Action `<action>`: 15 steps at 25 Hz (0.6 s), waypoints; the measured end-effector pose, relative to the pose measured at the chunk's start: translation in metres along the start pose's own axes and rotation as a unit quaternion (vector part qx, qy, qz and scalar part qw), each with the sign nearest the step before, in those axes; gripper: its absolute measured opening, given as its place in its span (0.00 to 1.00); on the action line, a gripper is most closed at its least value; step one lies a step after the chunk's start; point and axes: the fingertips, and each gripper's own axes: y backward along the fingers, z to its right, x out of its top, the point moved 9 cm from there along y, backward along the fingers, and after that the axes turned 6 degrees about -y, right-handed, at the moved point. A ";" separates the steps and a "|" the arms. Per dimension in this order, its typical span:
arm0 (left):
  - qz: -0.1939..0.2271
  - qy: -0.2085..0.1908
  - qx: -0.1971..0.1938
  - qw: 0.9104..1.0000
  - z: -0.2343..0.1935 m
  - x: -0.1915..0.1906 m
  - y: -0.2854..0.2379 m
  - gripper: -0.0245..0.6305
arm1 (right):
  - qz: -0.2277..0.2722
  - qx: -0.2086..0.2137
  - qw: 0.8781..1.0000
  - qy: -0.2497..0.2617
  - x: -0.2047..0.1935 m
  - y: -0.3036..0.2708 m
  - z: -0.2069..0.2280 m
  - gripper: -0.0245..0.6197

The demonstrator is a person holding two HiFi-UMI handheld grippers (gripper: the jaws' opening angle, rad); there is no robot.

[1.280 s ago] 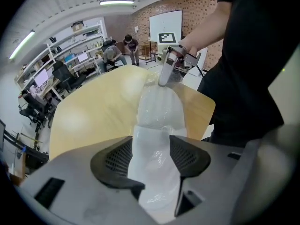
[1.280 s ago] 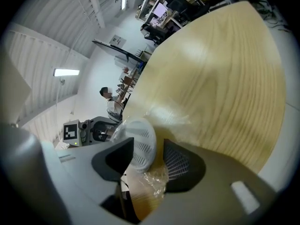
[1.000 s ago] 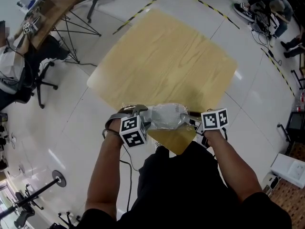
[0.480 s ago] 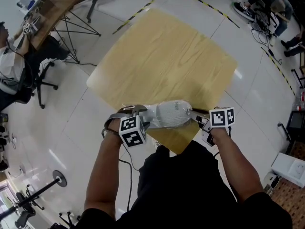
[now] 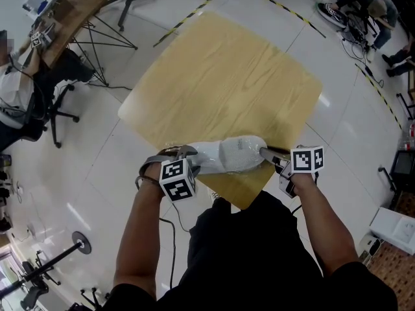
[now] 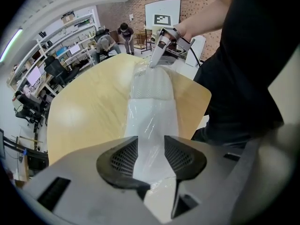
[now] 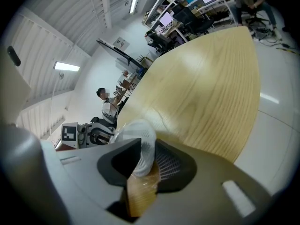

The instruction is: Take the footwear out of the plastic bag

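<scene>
Your left gripper (image 6: 151, 149), jaws just closing, pins the clear plastic bag (image 6: 151, 118) between them so your right gripper (image 7: 147, 161), likewise just tightened, can draw out the white mesh shoe (image 5: 235, 153) it pinches.

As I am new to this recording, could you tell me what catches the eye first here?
A white shoe in a clear plastic bag is stretched between the two tools over the near corner of the pale wooden table. The left tool has just been closing on the bag and the right tool on the shoe's mesh end.
</scene>
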 end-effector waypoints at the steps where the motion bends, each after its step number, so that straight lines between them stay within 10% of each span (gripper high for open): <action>1: 0.000 0.002 0.001 1.000 0.001 -0.001 0.000 0.31 | -0.001 0.000 1.000 0.001 0.001 0.000 0.000 0.19; 15: -0.008 0.011 0.015 1.000 0.003 -0.022 0.003 0.19 | 0.005 -0.021 1.000 0.021 0.016 0.010 0.004 0.19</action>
